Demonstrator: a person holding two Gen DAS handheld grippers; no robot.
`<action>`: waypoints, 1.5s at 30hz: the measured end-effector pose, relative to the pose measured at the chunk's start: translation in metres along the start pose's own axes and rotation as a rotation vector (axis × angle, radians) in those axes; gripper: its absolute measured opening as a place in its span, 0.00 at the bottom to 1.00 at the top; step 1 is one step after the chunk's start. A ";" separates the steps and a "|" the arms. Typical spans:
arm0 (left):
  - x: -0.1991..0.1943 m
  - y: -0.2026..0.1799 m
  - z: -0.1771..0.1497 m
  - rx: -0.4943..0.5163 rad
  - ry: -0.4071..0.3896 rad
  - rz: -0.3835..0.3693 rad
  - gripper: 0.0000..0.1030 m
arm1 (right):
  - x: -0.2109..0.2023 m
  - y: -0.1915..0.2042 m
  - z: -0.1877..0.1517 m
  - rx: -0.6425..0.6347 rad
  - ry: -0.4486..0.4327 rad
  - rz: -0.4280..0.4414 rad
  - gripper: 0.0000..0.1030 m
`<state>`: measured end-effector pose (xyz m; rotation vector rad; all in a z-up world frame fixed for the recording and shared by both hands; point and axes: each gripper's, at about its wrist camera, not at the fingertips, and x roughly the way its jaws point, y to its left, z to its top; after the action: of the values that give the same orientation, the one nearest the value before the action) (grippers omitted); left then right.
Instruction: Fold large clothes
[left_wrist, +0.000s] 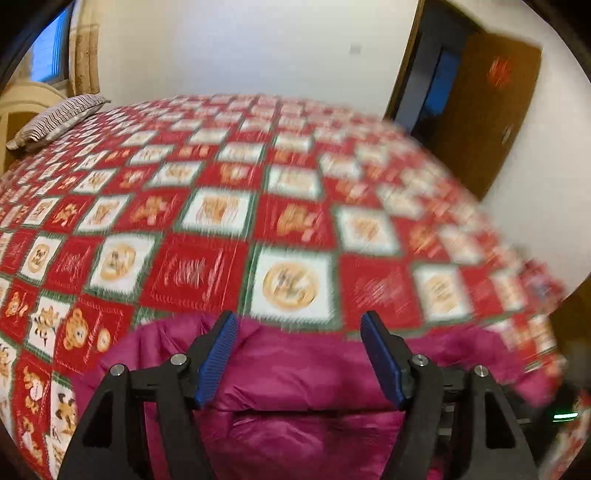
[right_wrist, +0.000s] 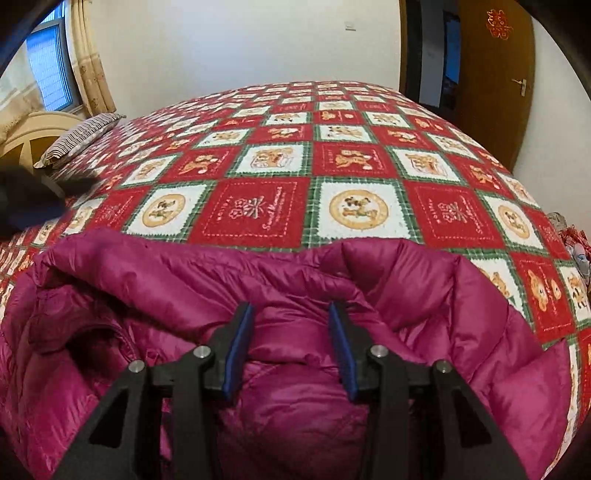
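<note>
Two tools released, left tool (left_wrist: 299, 354) wide, right tool (right_wrist: 291, 347) narrower, above magenta jacket (right_wrist: 461, 325).

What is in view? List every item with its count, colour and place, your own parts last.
jacket: one, magenta, puffy, bunched on the near side of the bed.
bedspread: one, red, white and green checks with bear pictures, covering the bed.
pillow: one, striped grey and white, far left of the bed by the headboard.
headboard: one, cream, far left.
curtain: one, beige, beside the window.
window: one, far left.
door: one, brown with a red ornament, far right.
left tool: one, black with blue pads, open above the jacket.
right tool: one, black with blue pads, over a jacket fold, grip unclear.
</note>
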<state>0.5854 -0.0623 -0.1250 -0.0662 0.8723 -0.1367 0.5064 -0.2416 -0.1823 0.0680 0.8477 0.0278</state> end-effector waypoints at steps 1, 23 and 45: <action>0.010 -0.001 -0.009 0.021 0.012 0.049 0.68 | 0.000 0.001 0.000 0.000 -0.002 0.000 0.44; 0.033 0.014 -0.036 0.027 0.017 0.088 0.72 | -0.009 -0.013 -0.011 -0.063 0.011 -0.041 0.43; -0.289 0.140 -0.185 0.085 -0.214 -0.279 0.77 | -0.357 -0.052 -0.170 0.018 -0.193 -0.010 0.75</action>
<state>0.2731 0.1185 -0.0401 -0.1210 0.6394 -0.4196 0.1432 -0.3039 -0.0312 0.0819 0.6550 0.0036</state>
